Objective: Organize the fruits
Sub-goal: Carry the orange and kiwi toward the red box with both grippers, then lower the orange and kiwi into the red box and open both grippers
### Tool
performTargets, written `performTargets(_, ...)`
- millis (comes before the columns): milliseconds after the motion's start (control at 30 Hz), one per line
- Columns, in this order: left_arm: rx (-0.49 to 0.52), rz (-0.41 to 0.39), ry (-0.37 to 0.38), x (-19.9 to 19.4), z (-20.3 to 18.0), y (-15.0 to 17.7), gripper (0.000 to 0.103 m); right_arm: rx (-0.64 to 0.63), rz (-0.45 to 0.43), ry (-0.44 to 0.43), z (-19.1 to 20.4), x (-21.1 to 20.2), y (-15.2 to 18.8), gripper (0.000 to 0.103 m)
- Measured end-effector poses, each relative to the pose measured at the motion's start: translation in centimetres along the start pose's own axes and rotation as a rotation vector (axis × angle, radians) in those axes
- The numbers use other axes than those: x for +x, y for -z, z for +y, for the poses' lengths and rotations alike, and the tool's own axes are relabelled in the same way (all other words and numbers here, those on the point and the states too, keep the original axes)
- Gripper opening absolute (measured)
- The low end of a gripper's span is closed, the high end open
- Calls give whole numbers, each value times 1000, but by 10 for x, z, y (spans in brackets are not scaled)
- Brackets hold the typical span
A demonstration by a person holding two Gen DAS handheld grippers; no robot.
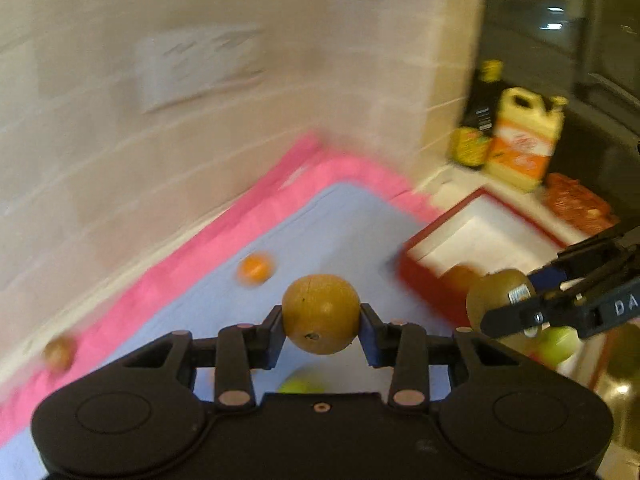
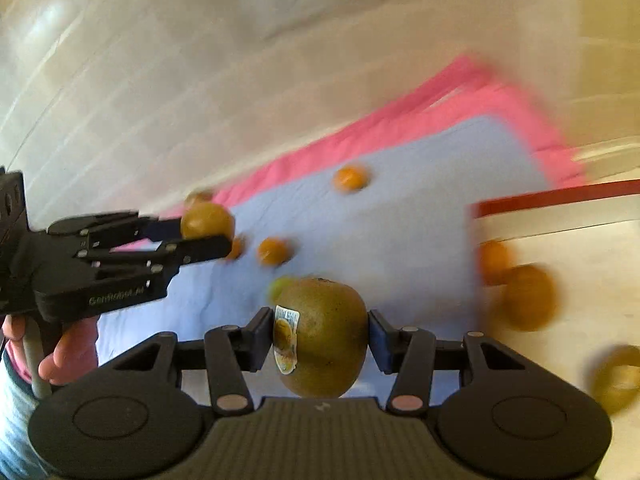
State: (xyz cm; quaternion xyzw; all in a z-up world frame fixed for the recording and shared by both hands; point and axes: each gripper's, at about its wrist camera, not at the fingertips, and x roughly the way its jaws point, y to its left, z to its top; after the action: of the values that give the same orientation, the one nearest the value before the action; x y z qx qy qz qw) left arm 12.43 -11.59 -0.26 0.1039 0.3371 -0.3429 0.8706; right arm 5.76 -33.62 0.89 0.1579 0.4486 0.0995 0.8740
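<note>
My left gripper [image 1: 321, 320] is shut on a round brown kiwi [image 1: 321, 314], held above the blue mat [image 1: 340, 224]. My right gripper [image 2: 320, 336] is shut on a second kiwi [image 2: 322, 336] that bears a sticker. Each gripper shows in the other's view: the right gripper [image 1: 504, 300] with its kiwi [image 1: 494, 294] over the red box, the left gripper [image 2: 206, 232] with its kiwi [image 2: 206, 220] at the left. Small oranges [image 2: 351, 178] [image 2: 273, 251] and a green fruit [image 2: 280, 286] lie on the mat. The red-rimmed white box [image 1: 476, 236] holds fruit [image 2: 528, 298].
A pink cloth [image 1: 224, 236] borders the mat against a tiled wall. Bottles [image 1: 524, 140] stand behind the box at the back right. A brown fruit [image 1: 58, 354] lies on the pink cloth at the left. A person's hand [image 2: 68, 348] holds the left gripper's handle.
</note>
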Motion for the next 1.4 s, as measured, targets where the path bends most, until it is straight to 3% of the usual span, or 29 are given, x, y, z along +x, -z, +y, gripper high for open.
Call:
performTargets(233,134,-43,185,52,-74,-63,46,159,-140,233,-78,-81,-2,52)
performTargets(433,165,60,278,121,-137,-95,46,303,-183,281,-137,-97,6,52)
performTargets(667,149,243,294,206,-184,-89,46,241,-29,440,-163,-70,30,52)
performTargets(867,143,332,270,248,-199,-73,46,227,82,430,-179,-49,55,52)
performTargets(1033,153,380,256,262,-201,-64,47,218,128,424,-184,-34,63,52)
performTargets(1400,164,390,260,255,-202,-64,48,177,186,435,-183,-15,66,52)
